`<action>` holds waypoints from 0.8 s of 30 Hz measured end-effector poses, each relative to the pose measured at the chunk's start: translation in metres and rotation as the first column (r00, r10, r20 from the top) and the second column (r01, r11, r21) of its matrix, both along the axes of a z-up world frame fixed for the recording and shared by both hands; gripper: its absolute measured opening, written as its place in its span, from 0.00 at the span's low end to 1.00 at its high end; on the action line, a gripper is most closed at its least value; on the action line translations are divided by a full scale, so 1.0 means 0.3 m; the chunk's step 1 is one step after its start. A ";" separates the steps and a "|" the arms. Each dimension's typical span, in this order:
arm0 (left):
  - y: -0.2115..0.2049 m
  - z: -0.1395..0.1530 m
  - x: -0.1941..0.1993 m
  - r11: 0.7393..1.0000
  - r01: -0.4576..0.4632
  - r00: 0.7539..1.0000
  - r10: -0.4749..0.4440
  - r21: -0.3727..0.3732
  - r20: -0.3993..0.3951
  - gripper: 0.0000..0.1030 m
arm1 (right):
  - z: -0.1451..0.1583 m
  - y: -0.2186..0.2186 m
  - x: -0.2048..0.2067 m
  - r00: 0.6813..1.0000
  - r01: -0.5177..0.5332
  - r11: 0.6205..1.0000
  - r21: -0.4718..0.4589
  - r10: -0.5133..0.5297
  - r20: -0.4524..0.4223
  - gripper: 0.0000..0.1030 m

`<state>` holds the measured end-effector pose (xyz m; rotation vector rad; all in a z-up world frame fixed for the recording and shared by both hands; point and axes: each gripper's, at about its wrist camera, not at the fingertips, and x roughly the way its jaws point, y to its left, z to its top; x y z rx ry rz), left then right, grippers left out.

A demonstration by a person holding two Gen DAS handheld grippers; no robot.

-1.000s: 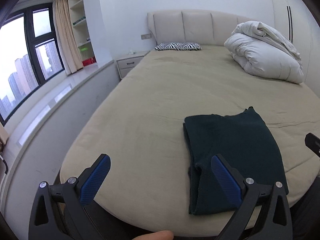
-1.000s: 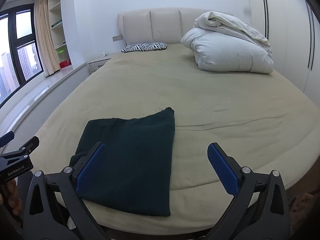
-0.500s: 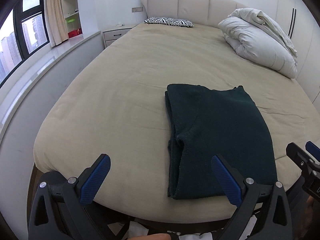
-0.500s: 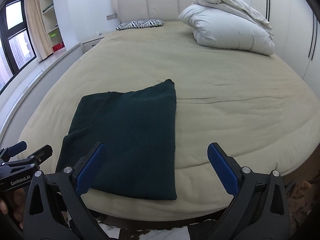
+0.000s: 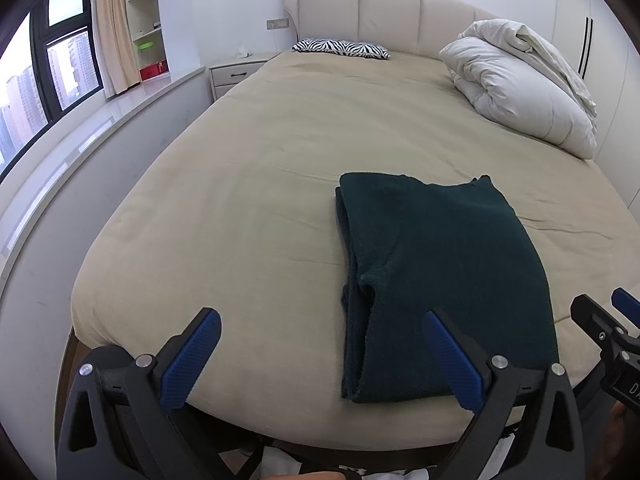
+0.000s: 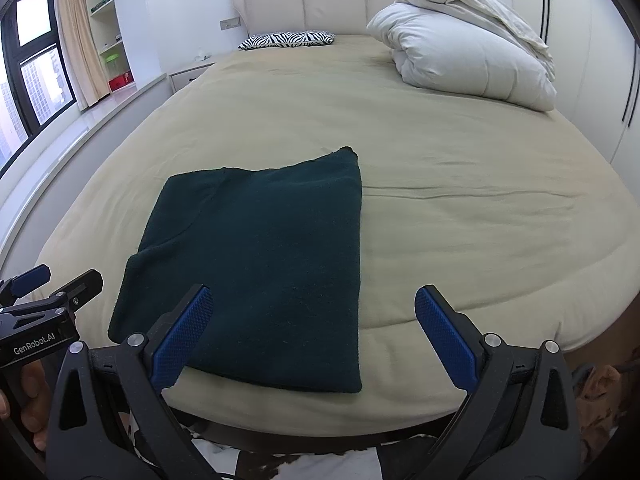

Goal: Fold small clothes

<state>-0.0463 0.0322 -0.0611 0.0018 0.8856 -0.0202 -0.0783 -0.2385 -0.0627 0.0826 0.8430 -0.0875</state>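
Both the left gripper [image 5: 320,356] and right gripper [image 6: 314,336] hover spread wide and empty before the bed [image 5: 260,184], the folded dark green garment [image 6: 264,264] lying flat just beyond their fingertips, nothing between, white duvet [image 6: 468,52] far behind

- This is a bedroom in a home.
- A big bed [image 5: 280,184] with a tan sheet fills the room.
- A white blanket [image 5: 520,92] and a striped pillow [image 5: 340,47] lie at the far end.
- A small nightstand [image 5: 236,74] and a big window [image 5: 48,76] are on the left.
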 end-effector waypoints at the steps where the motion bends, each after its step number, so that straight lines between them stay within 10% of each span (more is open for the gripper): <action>1: 0.000 0.000 0.000 1.000 0.000 1.000 0.000 0.001 0.000 1.00 | 0.000 -0.001 0.002 1.000 0.000 1.000 0.000 0.000 -0.001 1.00; 24: -0.004 0.000 -0.002 1.000 0.010 1.000 -0.010 0.008 0.003 1.00 | -0.014 -0.001 -0.004 1.000 0.006 1.000 0.008 -0.006 -0.011 1.00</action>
